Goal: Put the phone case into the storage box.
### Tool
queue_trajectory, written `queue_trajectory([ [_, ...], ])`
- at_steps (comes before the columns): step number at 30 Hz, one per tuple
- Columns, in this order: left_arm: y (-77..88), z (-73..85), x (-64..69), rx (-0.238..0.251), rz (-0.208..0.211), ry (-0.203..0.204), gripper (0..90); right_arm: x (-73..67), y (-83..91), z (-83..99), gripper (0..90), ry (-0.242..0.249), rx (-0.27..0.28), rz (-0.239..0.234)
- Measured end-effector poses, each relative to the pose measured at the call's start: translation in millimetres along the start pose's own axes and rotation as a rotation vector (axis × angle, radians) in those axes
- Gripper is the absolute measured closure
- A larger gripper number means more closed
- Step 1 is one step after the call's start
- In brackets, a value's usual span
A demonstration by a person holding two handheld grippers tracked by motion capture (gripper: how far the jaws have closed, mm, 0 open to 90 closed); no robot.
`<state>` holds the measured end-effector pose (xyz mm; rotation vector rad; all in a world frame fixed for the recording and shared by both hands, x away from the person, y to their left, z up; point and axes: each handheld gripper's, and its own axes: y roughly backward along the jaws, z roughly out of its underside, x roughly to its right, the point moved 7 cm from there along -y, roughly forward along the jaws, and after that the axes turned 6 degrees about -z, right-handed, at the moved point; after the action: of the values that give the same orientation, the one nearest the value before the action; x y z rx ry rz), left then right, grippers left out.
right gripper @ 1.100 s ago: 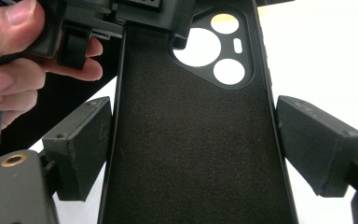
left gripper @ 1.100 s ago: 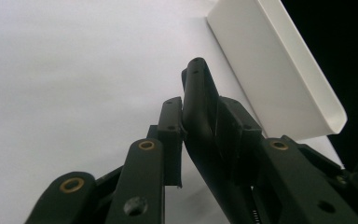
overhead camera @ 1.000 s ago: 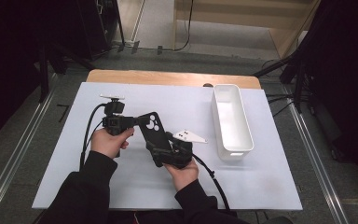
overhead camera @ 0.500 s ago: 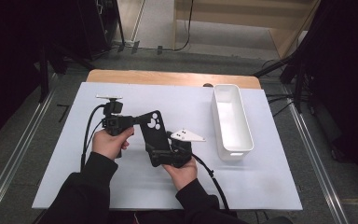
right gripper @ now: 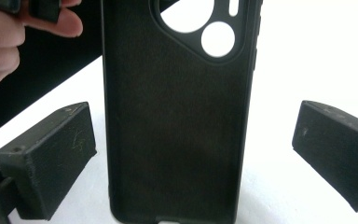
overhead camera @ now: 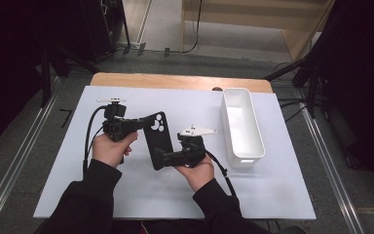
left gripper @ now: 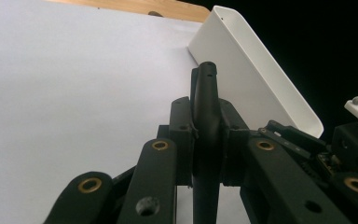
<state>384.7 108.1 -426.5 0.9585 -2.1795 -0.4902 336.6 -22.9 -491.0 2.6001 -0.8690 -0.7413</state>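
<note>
Black, soft-looking phone case (overhead camera: 156, 139) with a cluster of round camera cut-outs hangs in the air above the pale surface (overhead camera: 126, 195), between the person's two hands; its long axis runs roughly away from the person in the high view, the camera cut-outs at the far end, its open inner face turned toward the right gripper (overhead camera: 161, 157); in the left gripper view the case stands edge-on and nearly upright. Left gripper (overhead camera: 137, 123) has its fingers (left gripper: 182, 140) pressed hard on the case's thin edge near the cut-out end, so it alone carries the case; the right gripper's fingers (right gripper: 51, 154) have just been opening and now stand wide, one on each side of the case's lower end, clear of both edges in the right gripper view. One long white rectangular plastic bin (overhead camera: 243, 126) lies on the surface to the right of the case, well apart from it, its long axis also running away from the person; nothing lies between case and bin. Counted: one case, one bin, two grippers, each with a black cable trailing back toward the person; the right gripper carries a light three-cornered plate (overhead camera: 197, 130) on top. A strip of bare wood (overhead camera: 175, 82) shows along the surface's far edge.
</note>
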Motion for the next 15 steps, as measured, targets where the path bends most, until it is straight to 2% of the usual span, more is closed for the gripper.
queue_trajectory([
  [12,6.2,0.8,2.1,0.082,-0.084,-0.098,78.9,6.5,14.8,4.4,0.0,0.04,-0.084,-0.01],
  [15,6.2,2.1,2.5,0.099,-0.09,-0.105,78.9,8.2,17.6,7.1,0.0,0.048,-0.094,-0.003],
])
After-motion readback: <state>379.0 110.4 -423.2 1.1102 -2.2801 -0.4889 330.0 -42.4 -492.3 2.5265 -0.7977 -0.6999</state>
